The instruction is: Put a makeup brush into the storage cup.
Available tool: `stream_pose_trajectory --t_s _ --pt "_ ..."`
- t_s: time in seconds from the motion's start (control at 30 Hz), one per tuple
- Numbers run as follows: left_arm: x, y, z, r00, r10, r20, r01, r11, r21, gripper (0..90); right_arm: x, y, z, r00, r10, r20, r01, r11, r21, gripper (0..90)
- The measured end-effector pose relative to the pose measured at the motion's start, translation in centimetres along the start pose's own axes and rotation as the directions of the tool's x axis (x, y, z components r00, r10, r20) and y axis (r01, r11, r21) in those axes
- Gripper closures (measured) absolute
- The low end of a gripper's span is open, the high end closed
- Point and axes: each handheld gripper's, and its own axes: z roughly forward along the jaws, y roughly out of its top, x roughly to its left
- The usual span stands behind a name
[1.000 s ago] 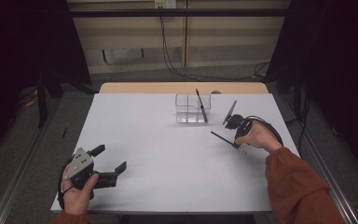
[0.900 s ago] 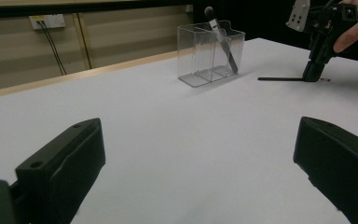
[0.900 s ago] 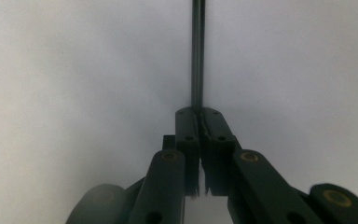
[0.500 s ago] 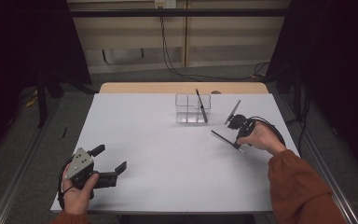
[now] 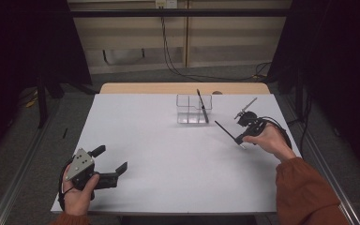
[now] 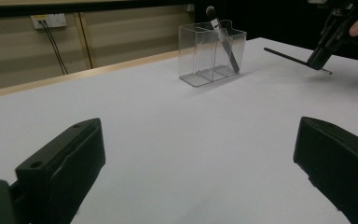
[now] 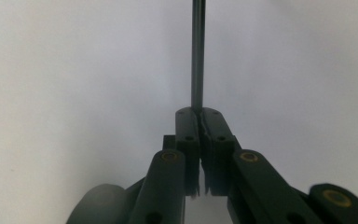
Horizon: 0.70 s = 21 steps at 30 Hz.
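since the earlier frame the right gripper (image 5: 240, 127) shifted slightly rightward. high view: its closed fingers pinch a thin black rod (image 5: 225, 131) pointing upper left, low over the counter (image 5: 168, 154). left gripper (image 5: 110, 164) fingers gape empty. right gripper view: rod (image 7: 197, 56) runs straight up.

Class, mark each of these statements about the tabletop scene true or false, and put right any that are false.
1. The right gripper is shut on a thin dark rod. True.
2. The left gripper holds a rod too. False: its jaws stand wide apart with nothing between them, low over the white table.
3. The clear holder already has one dark utensil leaning in it. True.
4. The clear holder lies tipped on its side. False: it stands upright near the far edge of the table.
5. The held rod is touching the clear holder. False: it is apart from it, off to the holder's right in the high view.
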Motion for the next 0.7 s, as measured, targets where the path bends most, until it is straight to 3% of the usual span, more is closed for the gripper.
stream_pose_trajectory --t_s 0.17,0.37,0.53,0.63,0.7 --pt "0.0 0.0 0.0 1.0 0.001 0.0 -0.001 1.0 0.0 2.1 -0.1 -0.6 -0.1 0.9991 0.037 -0.018 -0.039 0.997 -0.074 87.2" --pt "0.0 0.0 0.0 1.0 0.001 0.0 -0.001 1.0 -0.001 2.1 -0.1 -1.1 -0.7 0.9981 0.045 -0.041 -0.053 0.977 -0.207 87.1" --pt "-0.1 0.0 0.0 1.0 0.005 -0.001 -0.005 1.0 -0.003 2.2 0.1 -1.4 -1.2 0.9991 0.019 -0.037 -0.03 0.944 -0.329 87.2" --pt "-0.1 0.0 0.0 1.0 0.006 -0.002 -0.006 1.0 -0.003 2.2 0.4 -1.4 -1.2 0.9993 0.008 -0.036 -0.021 0.929 -0.37 87.2" --pt "-0.1 0.0 -0.1 1.0 0.006 -0.002 -0.006 1.0 -0.003 2.2 0.5 -1.5 -1.2 0.9989 -0.004 -0.047 -0.016 0.912 -0.41 87.1"
